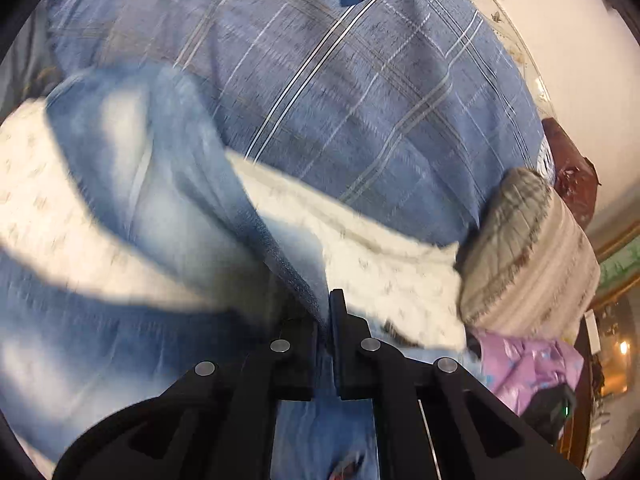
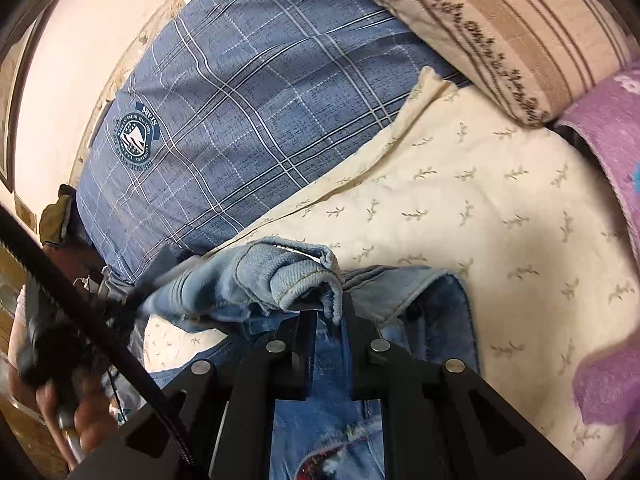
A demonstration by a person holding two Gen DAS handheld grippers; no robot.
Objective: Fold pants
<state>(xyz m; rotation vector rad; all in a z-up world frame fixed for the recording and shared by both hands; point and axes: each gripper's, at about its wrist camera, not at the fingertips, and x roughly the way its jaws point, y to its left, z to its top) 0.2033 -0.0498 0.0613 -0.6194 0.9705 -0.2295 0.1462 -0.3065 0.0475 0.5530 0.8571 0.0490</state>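
Note:
The pants are light blue jeans (image 1: 160, 184) lying on a cream leaf-print sheet (image 2: 500, 216) on a bed. My left gripper (image 1: 325, 312) is shut on a fold of the denim, which drapes away to the left, blurred by motion. My right gripper (image 2: 328, 312) is shut on a bunched hem or waistband edge of the jeans (image 2: 296, 276), held just above the sheet. The left gripper and the hand holding it show in the right wrist view (image 2: 132, 292) at the left, also clamped on the denim.
A blue plaid cover with a round badge (image 2: 224, 128) lies beyond the jeans. A striped beige pillow (image 2: 512, 28) sits at the upper right, also in the left wrist view (image 1: 528, 252). A purple blanket (image 2: 608, 152) lies at the right edge. A pale wall (image 1: 560, 40) borders the bed.

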